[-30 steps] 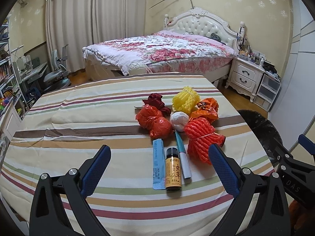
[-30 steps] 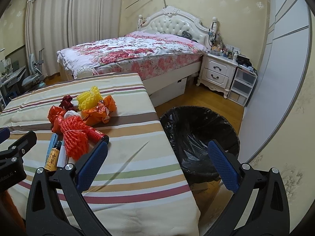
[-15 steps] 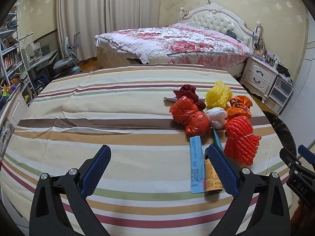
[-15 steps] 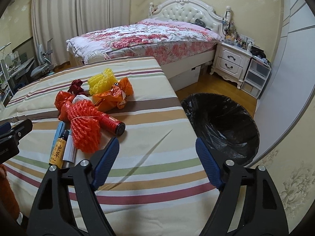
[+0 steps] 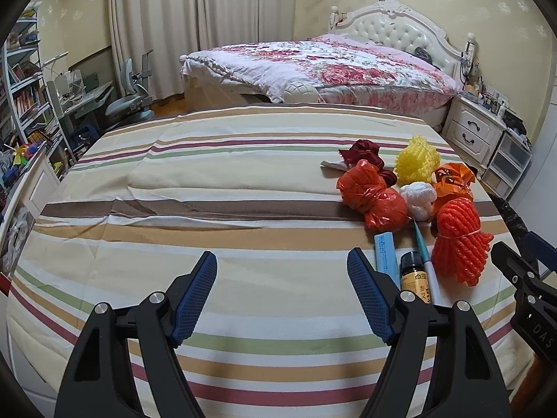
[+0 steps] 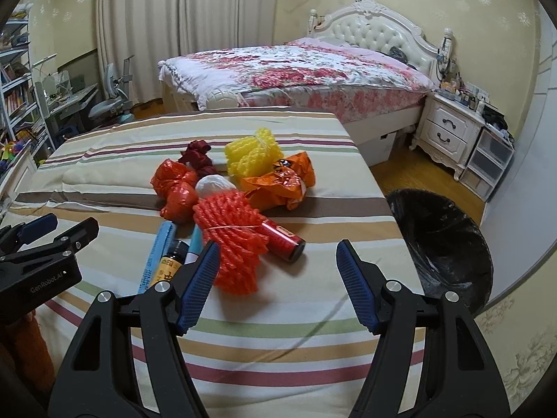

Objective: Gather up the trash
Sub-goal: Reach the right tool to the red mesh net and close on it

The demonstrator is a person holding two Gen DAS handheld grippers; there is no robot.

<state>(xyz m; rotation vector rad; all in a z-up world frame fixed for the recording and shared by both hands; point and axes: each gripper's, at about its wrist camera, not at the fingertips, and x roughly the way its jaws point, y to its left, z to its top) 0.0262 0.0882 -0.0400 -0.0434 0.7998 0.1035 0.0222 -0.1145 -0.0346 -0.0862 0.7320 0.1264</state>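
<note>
A heap of trash lies on the striped tablecloth (image 5: 209, 209): a red foam net (image 6: 233, 240), a red tube (image 6: 283, 238), an orange wrapper (image 6: 278, 184), a yellow foam net (image 6: 252, 151), a red plastic bag (image 6: 177, 191), a white wad (image 6: 212, 184), a dark red scrap (image 6: 196, 155), a brown bottle (image 5: 414, 280), a blue packet (image 5: 384, 254) and a pen (image 5: 426, 257). My right gripper (image 6: 276, 285) hovers just in front of the red net, its jaws closing with nothing between them. My left gripper (image 5: 282, 297) hangs over bare cloth left of the heap, jaws closing on nothing.
A bin lined with a black bag (image 6: 445, 240) stands on the floor right of the table. Beyond the table are a bed with a floral cover (image 6: 296, 73), a white nightstand (image 6: 449, 132), and at left a desk, chair and bookshelves (image 5: 24, 104).
Both grippers' jaws have narrowed. The left view has swung left, so the heap sits at its right. The right view has swung toward the heap, with the bin now at its right edge.
</note>
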